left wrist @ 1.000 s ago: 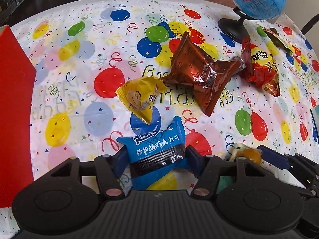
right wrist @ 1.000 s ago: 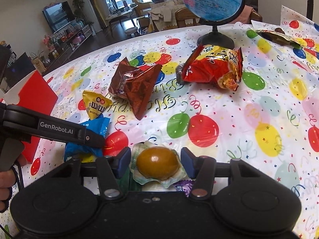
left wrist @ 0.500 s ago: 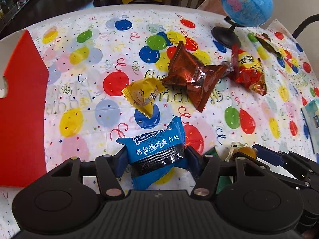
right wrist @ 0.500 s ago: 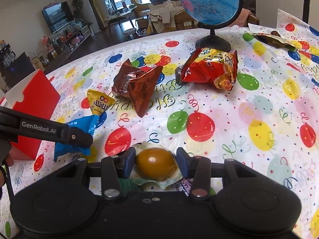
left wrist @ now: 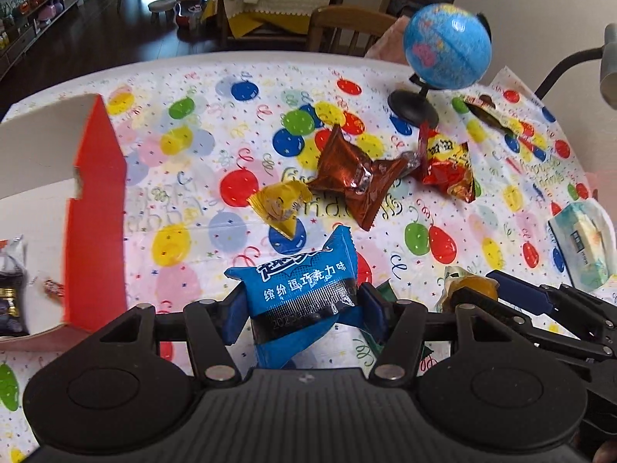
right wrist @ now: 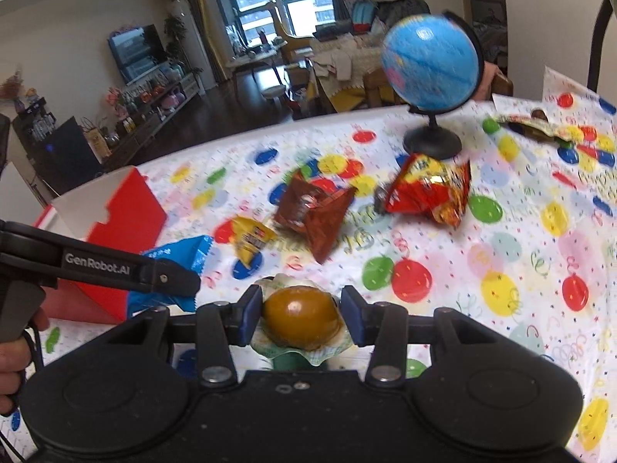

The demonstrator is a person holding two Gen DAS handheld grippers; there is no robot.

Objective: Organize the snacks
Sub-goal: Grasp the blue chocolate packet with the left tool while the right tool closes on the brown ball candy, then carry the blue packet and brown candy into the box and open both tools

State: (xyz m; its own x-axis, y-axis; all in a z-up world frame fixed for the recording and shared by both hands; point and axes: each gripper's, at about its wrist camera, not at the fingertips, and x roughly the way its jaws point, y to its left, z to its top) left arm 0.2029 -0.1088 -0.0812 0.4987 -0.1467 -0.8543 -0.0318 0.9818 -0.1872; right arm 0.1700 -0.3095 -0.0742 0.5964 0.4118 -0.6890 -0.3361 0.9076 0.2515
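Observation:
My left gripper (left wrist: 304, 308) is shut on a blue snack packet (left wrist: 304, 289), held above the balloon-print tablecloth (left wrist: 200, 154). My right gripper (right wrist: 299, 308) is shut on a round amber jelly cup (right wrist: 299, 314) with a crinkled pale rim; it shows also in the left wrist view as the jelly cup (left wrist: 468, 287). On the cloth lie a small yellow packet (left wrist: 281, 206), a brown foil packet (left wrist: 354, 175) and a red and yellow chip bag (left wrist: 443, 166). A red box (left wrist: 96, 208) with a white inside stands open at the left, with a dark packet (left wrist: 11, 289) in it.
A blue globe (left wrist: 447, 46) on a black stand sits at the far right of the table. A dark wrapper (left wrist: 489, 115) lies behind it and a tissue pack (left wrist: 582, 247) at the right edge. A hand (right wrist: 15, 351) holds the left gripper's handle.
Both grippers have risen off the table with their snacks still held. The table looks further away and the red box's open inside has come into the left wrist view.

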